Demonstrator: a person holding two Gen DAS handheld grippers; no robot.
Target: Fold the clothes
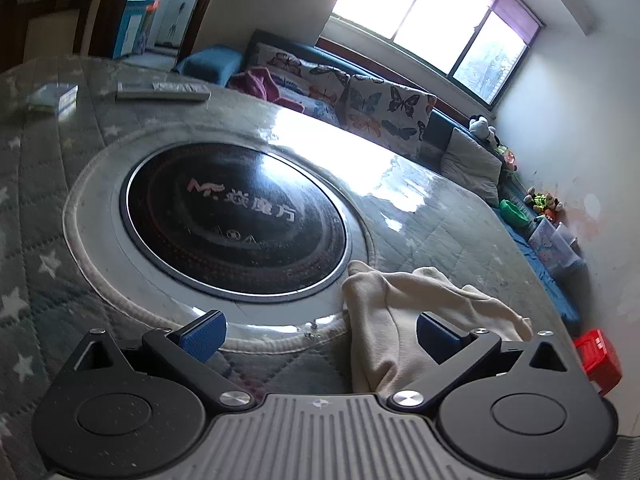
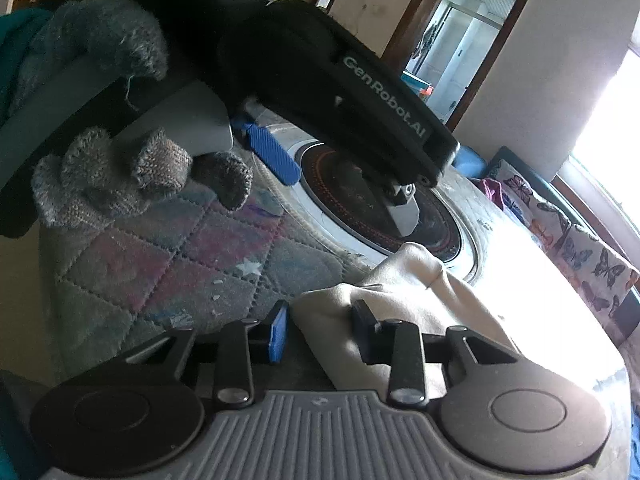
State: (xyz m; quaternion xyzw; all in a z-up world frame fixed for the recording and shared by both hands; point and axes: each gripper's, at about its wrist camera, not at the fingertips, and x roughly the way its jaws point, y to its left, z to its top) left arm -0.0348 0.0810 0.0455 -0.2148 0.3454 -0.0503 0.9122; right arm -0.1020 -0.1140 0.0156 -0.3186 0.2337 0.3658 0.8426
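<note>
Gloved hand (image 2: pixel 120 176) in right view only; both hand-held grippers agape over cream garment (image 1: pixel 400 320).

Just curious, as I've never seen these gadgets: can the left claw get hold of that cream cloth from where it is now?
Probably yes. The left claw is open, and the cream cloth lies on the table right by its right-side finger, with nothing between them. A small shift sideways should bring it in.

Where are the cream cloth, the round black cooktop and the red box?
cream cloth (image 1: pixel 384 312): left wrist view, middle fold.
round black cooktop (image 1: pixel 236 220): left wrist view, glass centre.
red box (image 1: pixel 598 354): left wrist view, top face.
</note>
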